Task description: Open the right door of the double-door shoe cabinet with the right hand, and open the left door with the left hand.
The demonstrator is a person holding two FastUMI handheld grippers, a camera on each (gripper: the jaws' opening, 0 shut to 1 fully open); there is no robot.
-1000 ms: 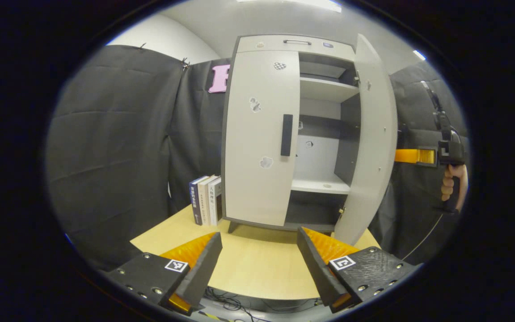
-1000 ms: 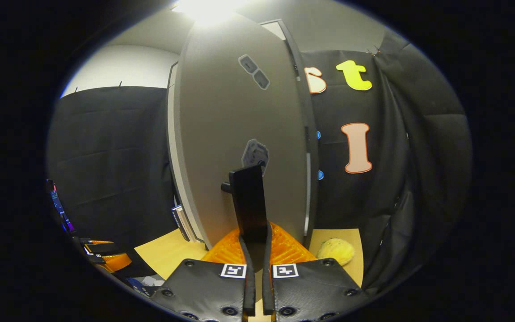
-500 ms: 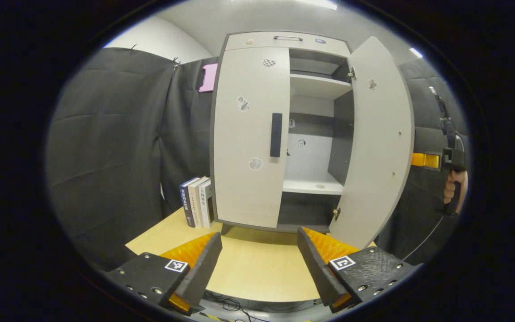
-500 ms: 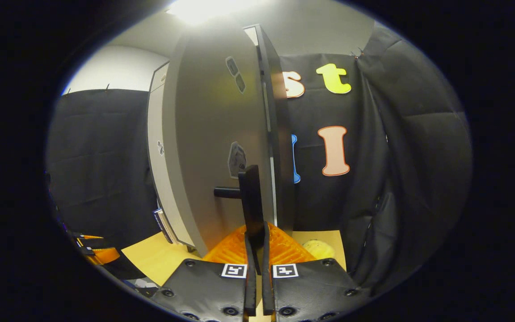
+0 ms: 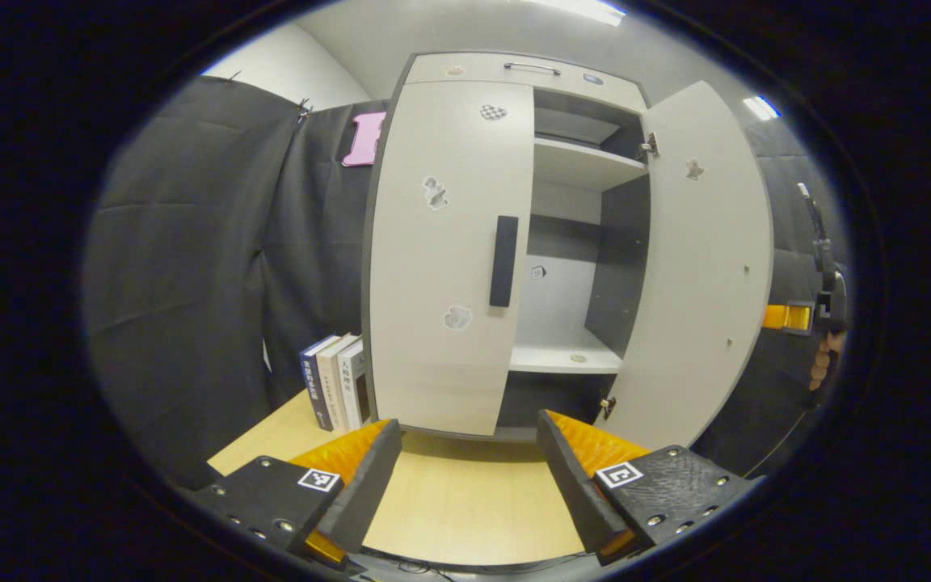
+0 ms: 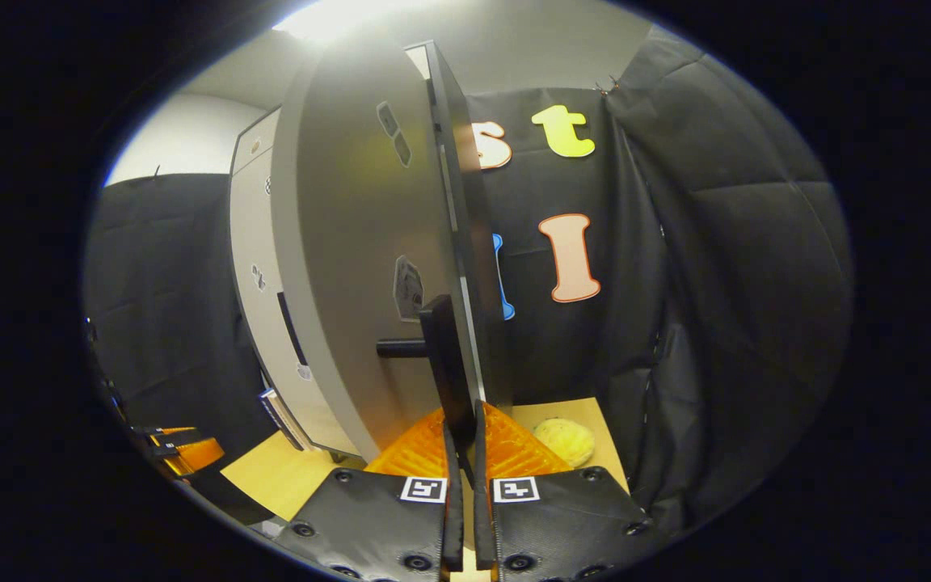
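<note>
On the pale wooden worktop, the grey double-door shoe cabinet has its right door swung wide, your right gripper clenched on its black bar handle. Next, bring your spread-jawed left gripper to the closed left door's black handle.

The shoe cabinet looks like smooth matt laminated board, pale on its left door and right door, darker inside. The left door's handle is matt black; the drawer pull at the top glints like metal. The table is smooth light wood-look. Books show glossy paper spines. The yellow ball looks fuzzy.
</note>
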